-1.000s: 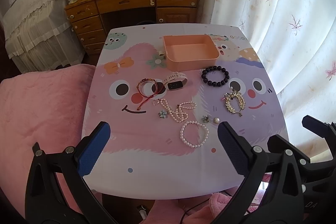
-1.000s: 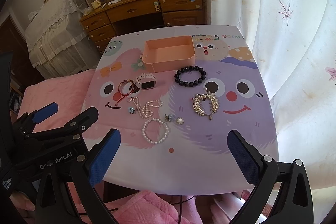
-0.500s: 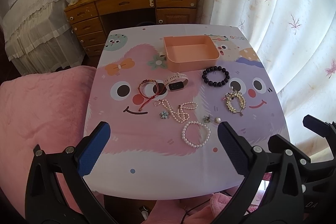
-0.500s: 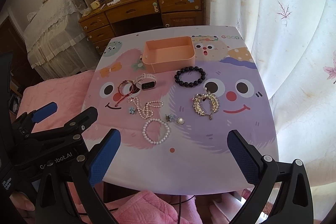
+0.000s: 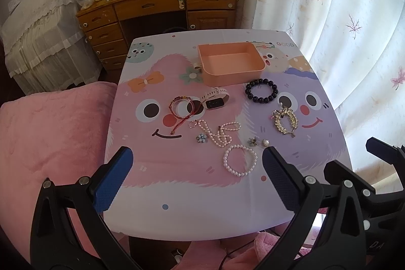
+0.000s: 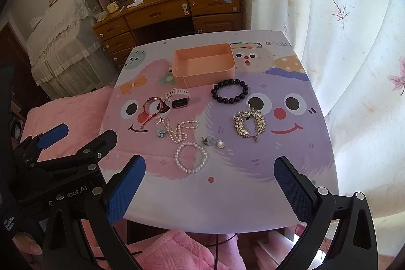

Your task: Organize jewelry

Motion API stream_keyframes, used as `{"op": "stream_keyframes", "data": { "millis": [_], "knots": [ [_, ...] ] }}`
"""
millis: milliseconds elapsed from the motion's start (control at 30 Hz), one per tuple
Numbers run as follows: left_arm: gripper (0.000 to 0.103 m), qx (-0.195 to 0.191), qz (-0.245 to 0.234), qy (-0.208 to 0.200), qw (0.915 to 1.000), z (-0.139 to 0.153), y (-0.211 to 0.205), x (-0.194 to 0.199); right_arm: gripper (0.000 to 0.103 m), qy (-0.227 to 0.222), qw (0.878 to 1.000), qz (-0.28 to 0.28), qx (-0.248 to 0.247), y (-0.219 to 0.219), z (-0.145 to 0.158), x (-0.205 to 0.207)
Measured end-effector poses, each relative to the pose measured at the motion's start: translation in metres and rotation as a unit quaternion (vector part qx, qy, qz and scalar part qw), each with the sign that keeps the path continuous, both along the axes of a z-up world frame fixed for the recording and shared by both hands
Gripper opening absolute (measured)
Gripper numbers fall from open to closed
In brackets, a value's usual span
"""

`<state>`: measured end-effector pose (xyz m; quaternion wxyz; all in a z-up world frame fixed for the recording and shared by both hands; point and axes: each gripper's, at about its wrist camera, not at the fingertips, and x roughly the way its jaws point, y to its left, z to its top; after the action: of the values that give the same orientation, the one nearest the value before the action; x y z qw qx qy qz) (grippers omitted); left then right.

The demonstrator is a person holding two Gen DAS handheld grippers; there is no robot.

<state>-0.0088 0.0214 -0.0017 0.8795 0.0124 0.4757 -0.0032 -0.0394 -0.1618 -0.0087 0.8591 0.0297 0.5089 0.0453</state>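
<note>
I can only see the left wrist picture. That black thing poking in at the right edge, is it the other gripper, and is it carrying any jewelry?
Observer: Yes. The right wrist view shows the right gripper wide open and holding nothing; the pearl bracelet lies on the table beyond it.
Visitor: Is anything written on my gripper?
Observer: From that side, the left gripper has pale lettering on its body ending in "bot.AI"; the start is hidden.

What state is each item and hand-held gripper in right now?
Left hand-held gripper: open, holding nothing.
Right hand-held gripper: open, holding nothing.
Pink tray: empty.
Watch: on table, strap looped.
Black bead bracelet: flat on table.
Pearl bracelet: flat on table.
Gold brooch: on table.
</note>
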Motion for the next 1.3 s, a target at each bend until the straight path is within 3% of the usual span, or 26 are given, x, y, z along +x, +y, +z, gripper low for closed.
{"op": "stream_keyframes", "data": {
  "millis": [867,1133,1300],
  "knots": [
    [0.101,-0.013,-0.023,0.0,0.9997,0.0,-0.001,0.0,0.103,-0.017,0.999,-0.031,-0.024,0.01,0.011,-0.018],
    [0.101,-0.061,-0.031,0.034,0.9971,-0.016,0.019,0.004,0.103,-0.05,0.996,-0.07,-0.034,0.017,0.009,-0.029],
    [0.101,-0.11,-0.07,0.077,0.9885,-0.043,0.021,0.013,0.103,-0.052,0.994,-0.087,-0.05,0.011,-0.007,-0.032]
  ]
}}
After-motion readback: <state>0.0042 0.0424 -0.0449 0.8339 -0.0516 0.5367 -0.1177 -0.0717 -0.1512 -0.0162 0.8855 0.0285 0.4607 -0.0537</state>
